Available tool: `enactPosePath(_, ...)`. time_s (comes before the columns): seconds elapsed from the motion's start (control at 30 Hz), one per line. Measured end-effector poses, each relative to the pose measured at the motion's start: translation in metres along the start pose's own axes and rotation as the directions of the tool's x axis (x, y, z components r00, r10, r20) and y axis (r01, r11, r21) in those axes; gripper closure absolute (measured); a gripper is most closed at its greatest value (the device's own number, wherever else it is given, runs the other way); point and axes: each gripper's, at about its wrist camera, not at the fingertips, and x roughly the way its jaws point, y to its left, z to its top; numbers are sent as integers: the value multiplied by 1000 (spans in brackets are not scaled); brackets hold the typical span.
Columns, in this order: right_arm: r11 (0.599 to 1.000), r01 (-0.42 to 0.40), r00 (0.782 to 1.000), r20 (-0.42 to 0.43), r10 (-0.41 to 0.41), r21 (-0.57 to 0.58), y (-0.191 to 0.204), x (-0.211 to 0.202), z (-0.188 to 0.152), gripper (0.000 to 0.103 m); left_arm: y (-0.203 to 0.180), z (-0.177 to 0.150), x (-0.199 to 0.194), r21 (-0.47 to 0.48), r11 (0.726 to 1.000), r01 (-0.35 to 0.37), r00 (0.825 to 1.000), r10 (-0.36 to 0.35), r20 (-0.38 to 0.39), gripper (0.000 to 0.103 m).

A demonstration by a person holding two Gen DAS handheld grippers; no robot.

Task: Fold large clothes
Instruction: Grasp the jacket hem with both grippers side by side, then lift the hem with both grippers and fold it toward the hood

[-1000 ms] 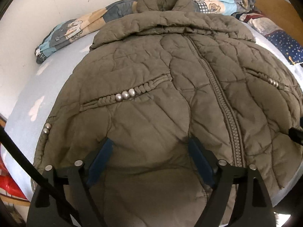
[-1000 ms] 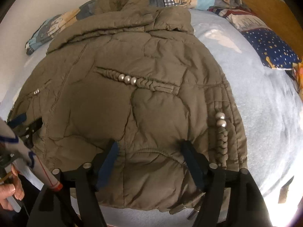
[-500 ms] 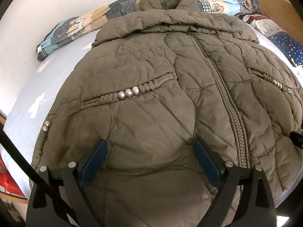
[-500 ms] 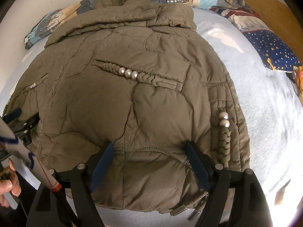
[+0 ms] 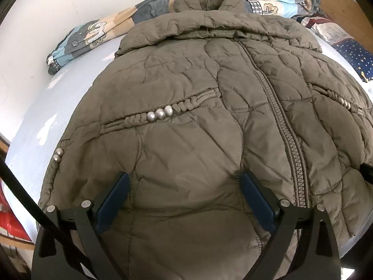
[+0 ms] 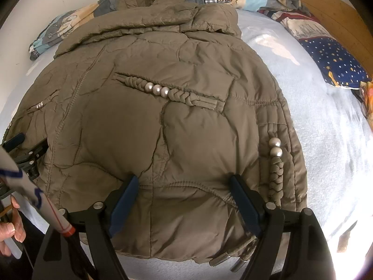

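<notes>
An olive quilted hooded jacket (image 5: 186, 88) lies front up on the pale blue bed, hood at the far end, zipper (image 5: 286, 140) down its middle. My left gripper (image 5: 184, 177) hovers low over the hem left of the zipper. Its jaws are opening, and the blue pads (image 5: 114, 198) straddle puffy fabric without pinching it. My right gripper (image 6: 184, 179) stands wide over the jacket (image 6: 163, 116) near its lower right hem. Its pads (image 6: 242, 203) rest either side of a quilted panel beside a braided trim with silver beads (image 6: 275, 147).
A patterned quilt (image 5: 88, 37) is bunched along the wall behind the hood. A starry blue pillow (image 6: 335, 63) and wooden headboard (image 6: 331, 14) lie at the right. Bare bed sheet (image 6: 331, 154) shows right of the jacket. A hand (image 6: 9, 224) holds the left gripper (image 6: 23, 149).
Both grippers' jaws have spread wider. The fabric bunched between the pads has settled flatter. Neither hand has shifted noticeably.
</notes>
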Motion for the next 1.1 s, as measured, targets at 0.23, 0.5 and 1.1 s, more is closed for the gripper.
enactPosePath(0.23, 1000, -4, 1000, 0, 4, 5, 0, 0, 0, 17, 2, 0, 2, -18, 1000, -5, 1000, 5, -6, 2)
enactPosePath(0.5, 997, -66, 998, -17, 66, 33, 1, 4, 1, 1, 3, -2, 3, -43, 999, -2, 1000, 2, -11, 1)
enactPosePath(1.1, 975, -219, 970, 115, 213, 41, -18, -84, 58, 1, 31, 137, -33, -48, 990, 135, 985, -129, 114, 1)
